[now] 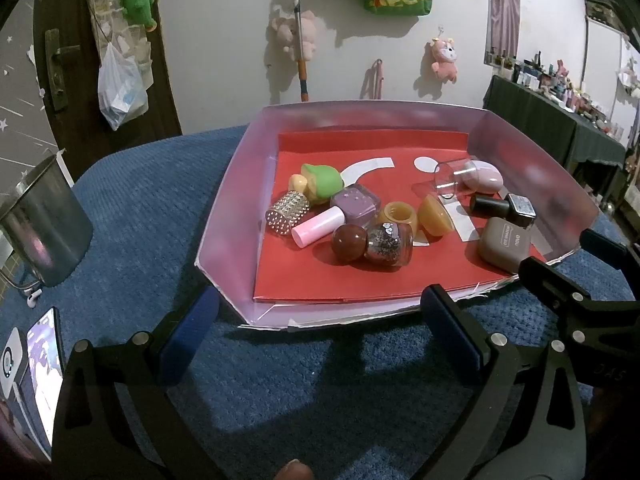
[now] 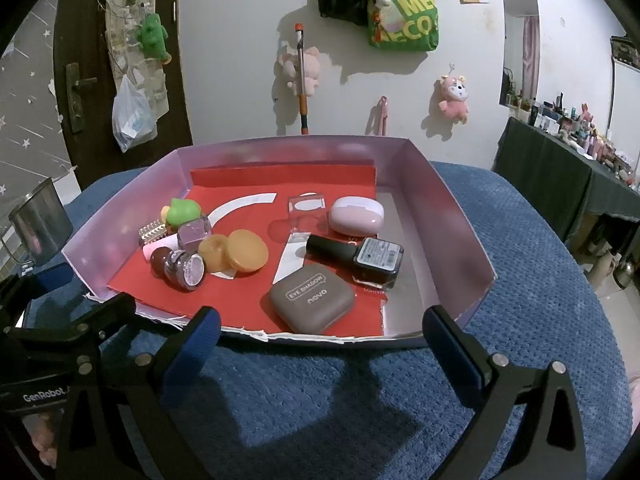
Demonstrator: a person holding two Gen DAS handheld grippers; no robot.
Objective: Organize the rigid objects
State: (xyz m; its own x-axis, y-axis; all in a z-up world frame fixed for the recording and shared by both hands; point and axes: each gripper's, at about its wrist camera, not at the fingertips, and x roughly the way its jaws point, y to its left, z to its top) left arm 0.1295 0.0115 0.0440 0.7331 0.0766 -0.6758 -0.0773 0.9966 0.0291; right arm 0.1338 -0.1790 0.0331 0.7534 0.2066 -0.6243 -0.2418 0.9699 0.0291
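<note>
While both hand-held grippers [image 1: 316,336] [image 2: 320,344] gape, tray [image 2: 460,216], steel cup [image 1: 44,224] beside.

This is a lived-in room of a home, likely a bedroom. On the far white wall hang a pink plush toy [image 2: 454,98] and a green shopping bag [image 2: 404,20]; a dark wooden door [image 2: 80,80] at far left carries a plastic bag [image 2: 132,118] and a green plush [image 2: 152,36]. At far right a dark-draped side table [image 2: 560,168] is crowded with cosmetics bottles, and the near surface is a blue textured cloth [image 2: 320,400].
</note>
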